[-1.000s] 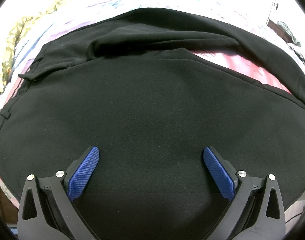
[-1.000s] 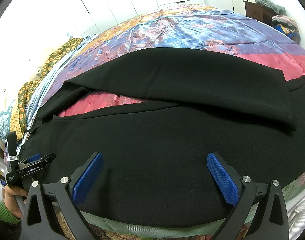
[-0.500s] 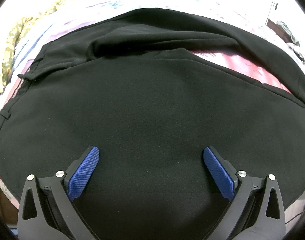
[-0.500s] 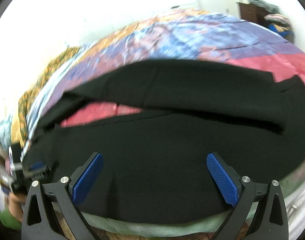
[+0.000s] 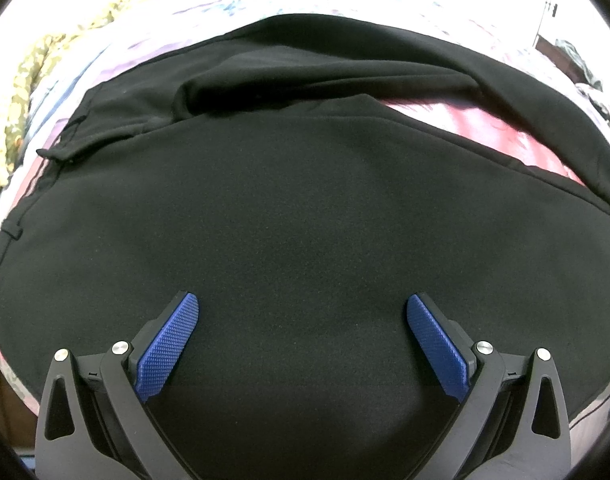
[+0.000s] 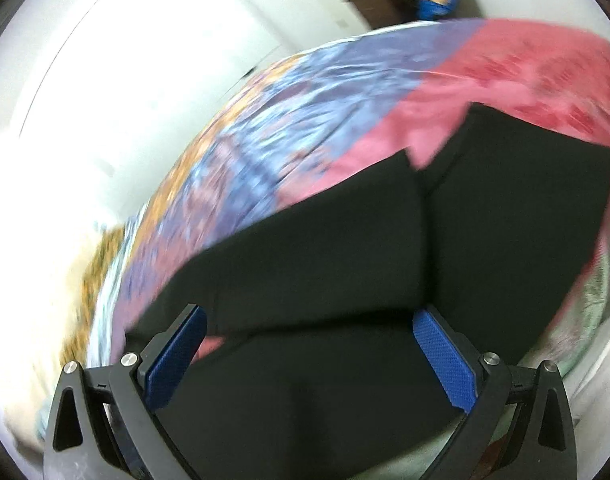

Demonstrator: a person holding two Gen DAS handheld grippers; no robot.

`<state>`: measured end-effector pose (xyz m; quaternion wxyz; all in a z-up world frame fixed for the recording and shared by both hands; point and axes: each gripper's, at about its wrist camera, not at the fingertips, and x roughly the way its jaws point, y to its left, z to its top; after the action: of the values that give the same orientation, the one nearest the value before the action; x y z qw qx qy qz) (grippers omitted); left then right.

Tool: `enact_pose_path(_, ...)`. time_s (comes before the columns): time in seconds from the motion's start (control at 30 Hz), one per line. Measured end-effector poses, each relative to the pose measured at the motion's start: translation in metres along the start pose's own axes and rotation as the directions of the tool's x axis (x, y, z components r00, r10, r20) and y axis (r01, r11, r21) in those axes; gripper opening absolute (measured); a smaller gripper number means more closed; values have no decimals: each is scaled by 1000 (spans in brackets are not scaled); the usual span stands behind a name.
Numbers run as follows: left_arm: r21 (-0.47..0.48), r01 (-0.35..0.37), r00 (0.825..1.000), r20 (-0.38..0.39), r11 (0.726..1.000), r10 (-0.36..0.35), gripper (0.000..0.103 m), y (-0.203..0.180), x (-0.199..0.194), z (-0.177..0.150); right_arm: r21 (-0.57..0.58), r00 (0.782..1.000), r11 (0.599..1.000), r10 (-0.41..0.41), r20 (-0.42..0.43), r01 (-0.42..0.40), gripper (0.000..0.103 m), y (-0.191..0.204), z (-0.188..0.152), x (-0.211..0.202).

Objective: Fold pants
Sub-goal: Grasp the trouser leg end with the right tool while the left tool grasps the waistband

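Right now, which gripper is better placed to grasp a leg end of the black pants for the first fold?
Probably the right gripper: it is open, and its view shows both leg ends of the pants ahead. The left gripper, also open, hovers over the broad upper part near the waistband.

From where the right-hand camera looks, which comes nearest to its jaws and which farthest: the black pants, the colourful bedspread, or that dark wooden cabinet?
1. Black pants: right under the right gripper, whose jaws stand open, filling the lower view.
2. Colourful bedspread: beyond the pants, stretching up and away.
3. Dark wooden cabinet: farthest, past the bed at the top, with clothes piled on it.
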<state>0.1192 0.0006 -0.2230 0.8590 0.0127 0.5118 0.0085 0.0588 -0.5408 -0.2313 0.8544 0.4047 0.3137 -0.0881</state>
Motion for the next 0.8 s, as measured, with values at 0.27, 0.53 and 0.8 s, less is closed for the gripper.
enact_pose_path(0.27,10,5,999,-46,1000,-5,102,2,-7,8,63,993,992,-102,-65,106,26,-15,30,14)
enact_pose_path(0.53,-148,256,964,-29,955,-263,102,50,-27,91,-166,989,975,149,-4,-148,23,49,65,-66)
enact_pose_path(0.8,-600,446,834,10,664,-551,102,92,68,200,-246,958,927,286,-26,-283,2,83,62,-113)
